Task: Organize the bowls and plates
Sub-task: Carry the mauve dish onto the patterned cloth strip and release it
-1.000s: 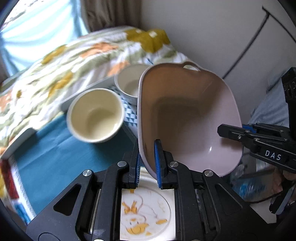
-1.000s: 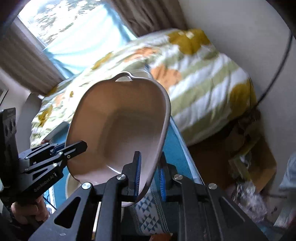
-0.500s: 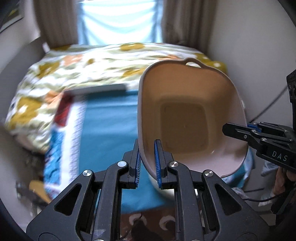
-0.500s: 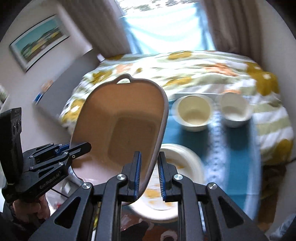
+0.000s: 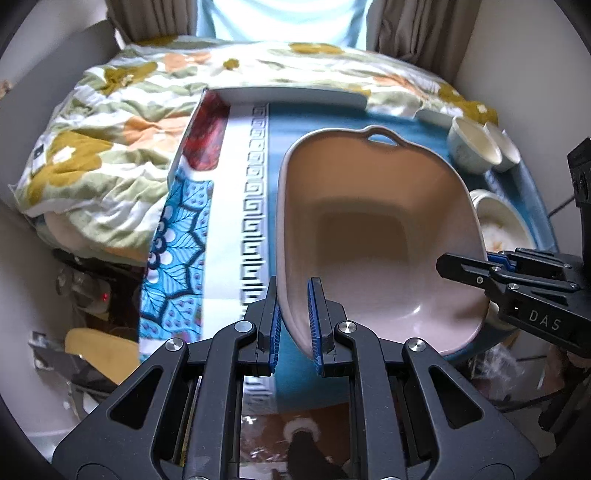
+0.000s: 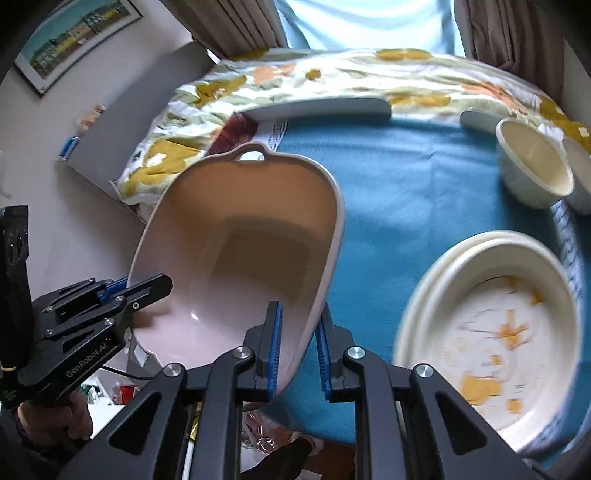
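A large pink basin point(image 5: 376, 236) with a loop handle on its far rim is held up above a counter covered by a blue cloth point(image 6: 406, 192). It is gripped from two sides at once. The left claw point(image 5: 295, 325) is pinched on the basin's near left rim, one blue-padded finger outside the wall and one inside. The right claw point(image 6: 298, 347) is pinched on the opposite rim in the same way, the wall being sandwiched between its pads. In the left wrist view the right claw is seen from the side at the basin's right edge; in the right wrist view the left claw point(image 6: 147, 286) is seen at the basin's left edge. The basin is tilted, so that its bare inside is turned toward both cameras.

On the cloth to the right of the basin, a stack of cream plates point(image 6: 491, 332) is seen, the top one marked with yellow-orange patches. Farther back, near the right edge of the counter, a cream bowl point(image 6: 533, 166) is set just beside a second bowl point(image 6: 580, 177), which is cut off by the frame. A patterned cloth point(image 5: 221, 221) with a key border is laid along the left side of the counter. Behind the counter a bed is covered by a flowered quilt point(image 5: 110, 122), and curtains point(image 6: 236, 26) are hung at the window.
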`<state>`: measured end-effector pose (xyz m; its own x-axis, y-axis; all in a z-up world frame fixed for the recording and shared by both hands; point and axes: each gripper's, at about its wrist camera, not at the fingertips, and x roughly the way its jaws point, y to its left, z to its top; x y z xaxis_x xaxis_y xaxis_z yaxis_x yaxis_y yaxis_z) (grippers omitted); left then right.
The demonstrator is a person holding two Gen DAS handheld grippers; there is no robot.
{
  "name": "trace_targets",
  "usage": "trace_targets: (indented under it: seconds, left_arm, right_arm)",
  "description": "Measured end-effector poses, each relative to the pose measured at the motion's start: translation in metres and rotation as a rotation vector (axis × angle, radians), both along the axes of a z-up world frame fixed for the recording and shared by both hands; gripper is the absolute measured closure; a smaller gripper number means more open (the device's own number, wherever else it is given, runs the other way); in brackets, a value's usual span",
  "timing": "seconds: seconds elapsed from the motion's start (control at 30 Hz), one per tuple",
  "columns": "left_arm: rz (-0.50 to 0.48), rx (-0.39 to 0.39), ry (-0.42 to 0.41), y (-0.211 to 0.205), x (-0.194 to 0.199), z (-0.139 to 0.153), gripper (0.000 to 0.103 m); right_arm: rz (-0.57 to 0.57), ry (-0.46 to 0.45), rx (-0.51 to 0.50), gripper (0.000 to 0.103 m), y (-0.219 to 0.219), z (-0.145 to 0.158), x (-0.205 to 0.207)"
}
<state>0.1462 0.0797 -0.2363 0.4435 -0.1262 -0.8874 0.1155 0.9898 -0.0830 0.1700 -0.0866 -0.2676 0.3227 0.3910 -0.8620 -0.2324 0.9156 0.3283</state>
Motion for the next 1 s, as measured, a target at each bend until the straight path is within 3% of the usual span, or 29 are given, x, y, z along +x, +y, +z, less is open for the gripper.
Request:
trace_targets:
  seconds: [0.1,0.33,0.87,0.9,0.97,1.0]
  left_arm:
    - [-0.022,-0.003,0.028,0.018,0.009,-0.022,0.091]
    - [-0.046,-0.041,0.047,0.038,0.017,-0.041,0.091]
    - [-0.073,-0.041,0.070,0.038,0.016,-0.045,0.086]
    - [-0.071,-0.048,0.067,0.038,0.015,-0.044,0.085]
    - [-0.071,-0.049,0.052,0.037,0.013,-0.041,0.070]
    - [-0.073,-0.041,0.045,0.036,0.012,-0.040,0.050]
  right_arm:
    - [-0.021,0.023,-0.007,0.087,0.013,-0.013,0.004]
    - [-0.043,0.022,-0.045,0.087,0.032,-0.022,0.007]
    - [-0.060,0.006,-0.064,0.087,0.035,-0.021,0.005]
    - [-0.061,0.001,-0.066,0.087,0.034,-0.020,0.005]
    - [-0.079,-0.013,-0.064,0.086,0.031,-0.017,0.003]
    - [-0.088,-0.017,-0.057,0.085,0.029,-0.016,0.002]
